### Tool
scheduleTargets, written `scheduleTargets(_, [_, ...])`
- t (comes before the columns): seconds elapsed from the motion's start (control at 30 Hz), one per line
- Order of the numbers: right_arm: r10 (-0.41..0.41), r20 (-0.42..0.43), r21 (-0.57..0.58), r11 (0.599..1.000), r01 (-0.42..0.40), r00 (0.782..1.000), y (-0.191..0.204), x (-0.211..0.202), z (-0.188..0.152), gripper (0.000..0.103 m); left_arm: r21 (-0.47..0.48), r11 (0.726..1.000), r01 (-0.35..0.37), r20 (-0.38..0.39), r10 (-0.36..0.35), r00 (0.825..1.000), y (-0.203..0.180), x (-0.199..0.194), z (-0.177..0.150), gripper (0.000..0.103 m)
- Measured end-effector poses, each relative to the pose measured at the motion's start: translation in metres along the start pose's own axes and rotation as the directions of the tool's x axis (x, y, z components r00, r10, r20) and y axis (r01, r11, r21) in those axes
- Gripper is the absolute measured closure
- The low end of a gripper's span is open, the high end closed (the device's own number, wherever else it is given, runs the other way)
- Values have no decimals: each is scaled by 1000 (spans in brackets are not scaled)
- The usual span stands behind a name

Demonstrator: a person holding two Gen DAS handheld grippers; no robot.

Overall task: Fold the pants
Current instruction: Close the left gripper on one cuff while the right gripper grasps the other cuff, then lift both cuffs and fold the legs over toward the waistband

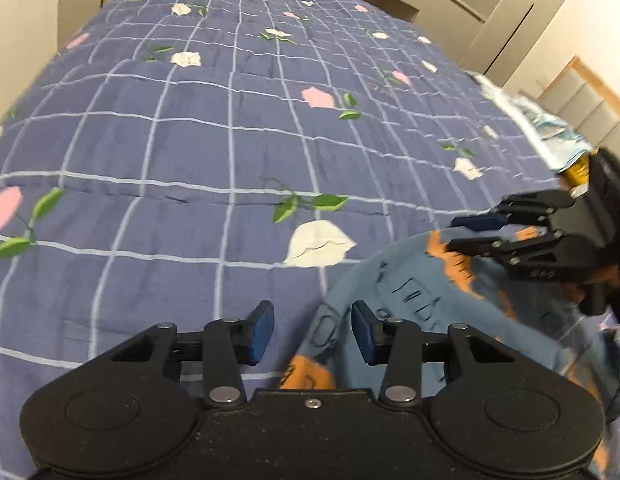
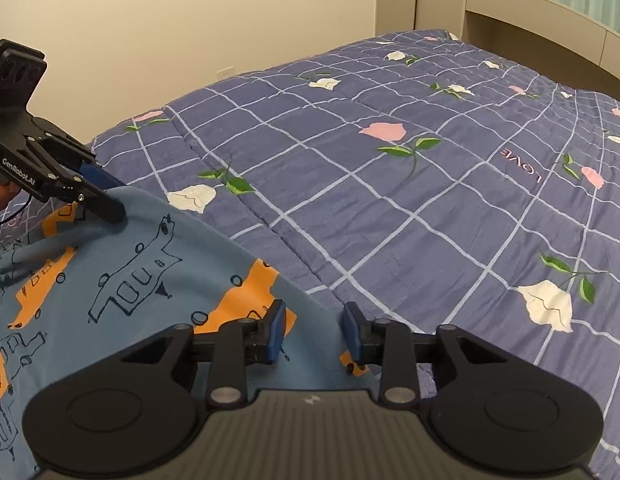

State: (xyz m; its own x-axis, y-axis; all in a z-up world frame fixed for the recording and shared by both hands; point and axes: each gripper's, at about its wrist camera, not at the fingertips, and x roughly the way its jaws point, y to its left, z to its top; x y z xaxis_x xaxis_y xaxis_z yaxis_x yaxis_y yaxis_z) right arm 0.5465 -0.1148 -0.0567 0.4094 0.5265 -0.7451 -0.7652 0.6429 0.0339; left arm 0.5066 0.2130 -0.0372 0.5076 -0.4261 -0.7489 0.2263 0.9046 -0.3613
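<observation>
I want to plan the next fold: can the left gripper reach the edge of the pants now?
Probably yes. The left gripper is open, the edge of the pants lies just ahead between its fingers, and nothing blocks it.

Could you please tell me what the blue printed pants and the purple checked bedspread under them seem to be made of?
The blue pants with orange and outline prints look like soft knit cotton, matte: they drape in smooth rounded folds without sheen. The purple checked floral bedspread seems a padded, quilted woven cotton, also matte: fine crinkles and puffed seams show. Neither fibre can be confirmed by sight.
</observation>
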Motion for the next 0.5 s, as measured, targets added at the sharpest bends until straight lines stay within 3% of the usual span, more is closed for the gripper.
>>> scheduleTargets(0.03, [5,1,-3,1000,-5,1000,1,0,0,82,-1,1000,14,7,-14,1000,0,0,0,58])
scheduleTargets(0.13, [-6,3,-15,1000,6,1000,5,0,0,87,-14,998,67,5,-67,998,3,6,5,54])
scheduleTargets(0.23, [-13,9,-14,1000,13,1000,7,1,0,88,-20,996,87,-9,-87,996,6,17,12,56])
scheduleTargets(0.33, [-19,14,-15,1000,19,1000,7,0,-1,92,-35,994,99,-40,-101,994,10,25,16,82])
scheduleTargets(0.43, [-35,22,-23,999,36,999,9,-4,-2,98,-8,993,116,-57,-117,992,5,19,13,91])
scheduleTargets(0.5, [-45,43,-25,999,47,998,13,-11,-2,99,25,996,89,-71,-87,994,0,14,8,99])
